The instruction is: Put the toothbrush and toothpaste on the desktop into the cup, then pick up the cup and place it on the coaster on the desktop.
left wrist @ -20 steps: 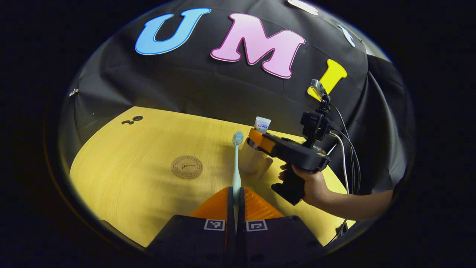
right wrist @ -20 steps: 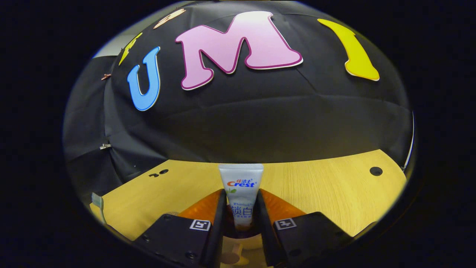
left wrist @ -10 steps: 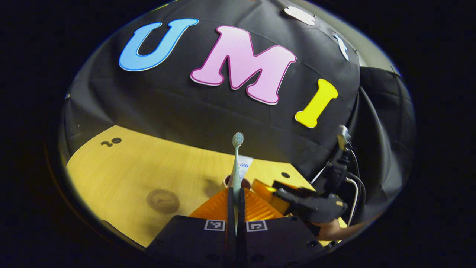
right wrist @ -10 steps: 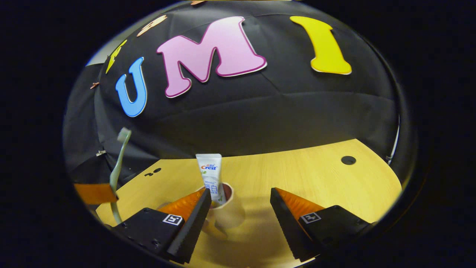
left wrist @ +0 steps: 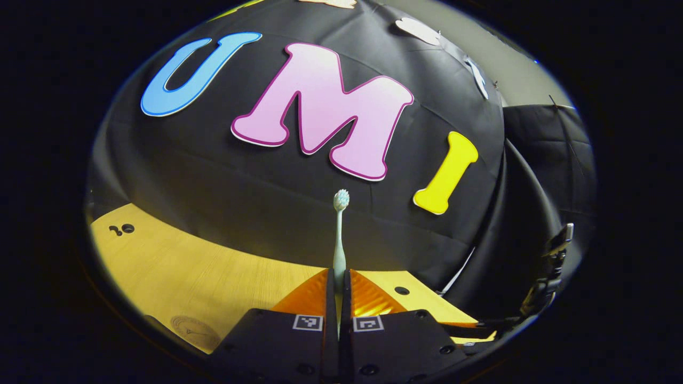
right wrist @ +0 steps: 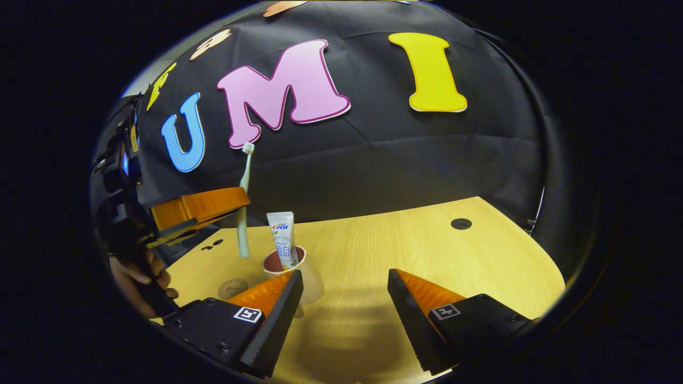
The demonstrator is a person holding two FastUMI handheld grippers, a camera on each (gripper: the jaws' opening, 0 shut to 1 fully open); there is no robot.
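**Toothpaste is in, toothbrush is being brought over**

The jaws of the right gripper (right wrist: 344,298) are being held wide apart with nothing between them. Half a second ago they were just as wide, and a second ago they were being pressed on the toothpaste (right wrist: 283,240). So the toothpaste has been let go. It is now being seen standing up in the cup (right wrist: 292,272), which is sitting just ahead of the left jaw, and the cup looks farther from the jaws than it did half a second ago.

The jaws of the left gripper (left wrist: 338,298) are being kept shut on the toothbrush (left wrist: 339,240). The brush is being held upright, its handle between the jaws and its bristles sticking out ahead of them. In the right gripper view, the left gripper (right wrist: 224,205) is being held high by a hand (right wrist: 140,277), and the lower end of the brush is hanging just beside the cup's rim, not yet inside. A second ago the brush was being held lower, near the table (right wrist: 427,256).

The coaster (right wrist: 232,288) is lying near the cup, on the far side of the right gripper's left jaw.

One thing is judged done. The brush is likely to be lowered in next.
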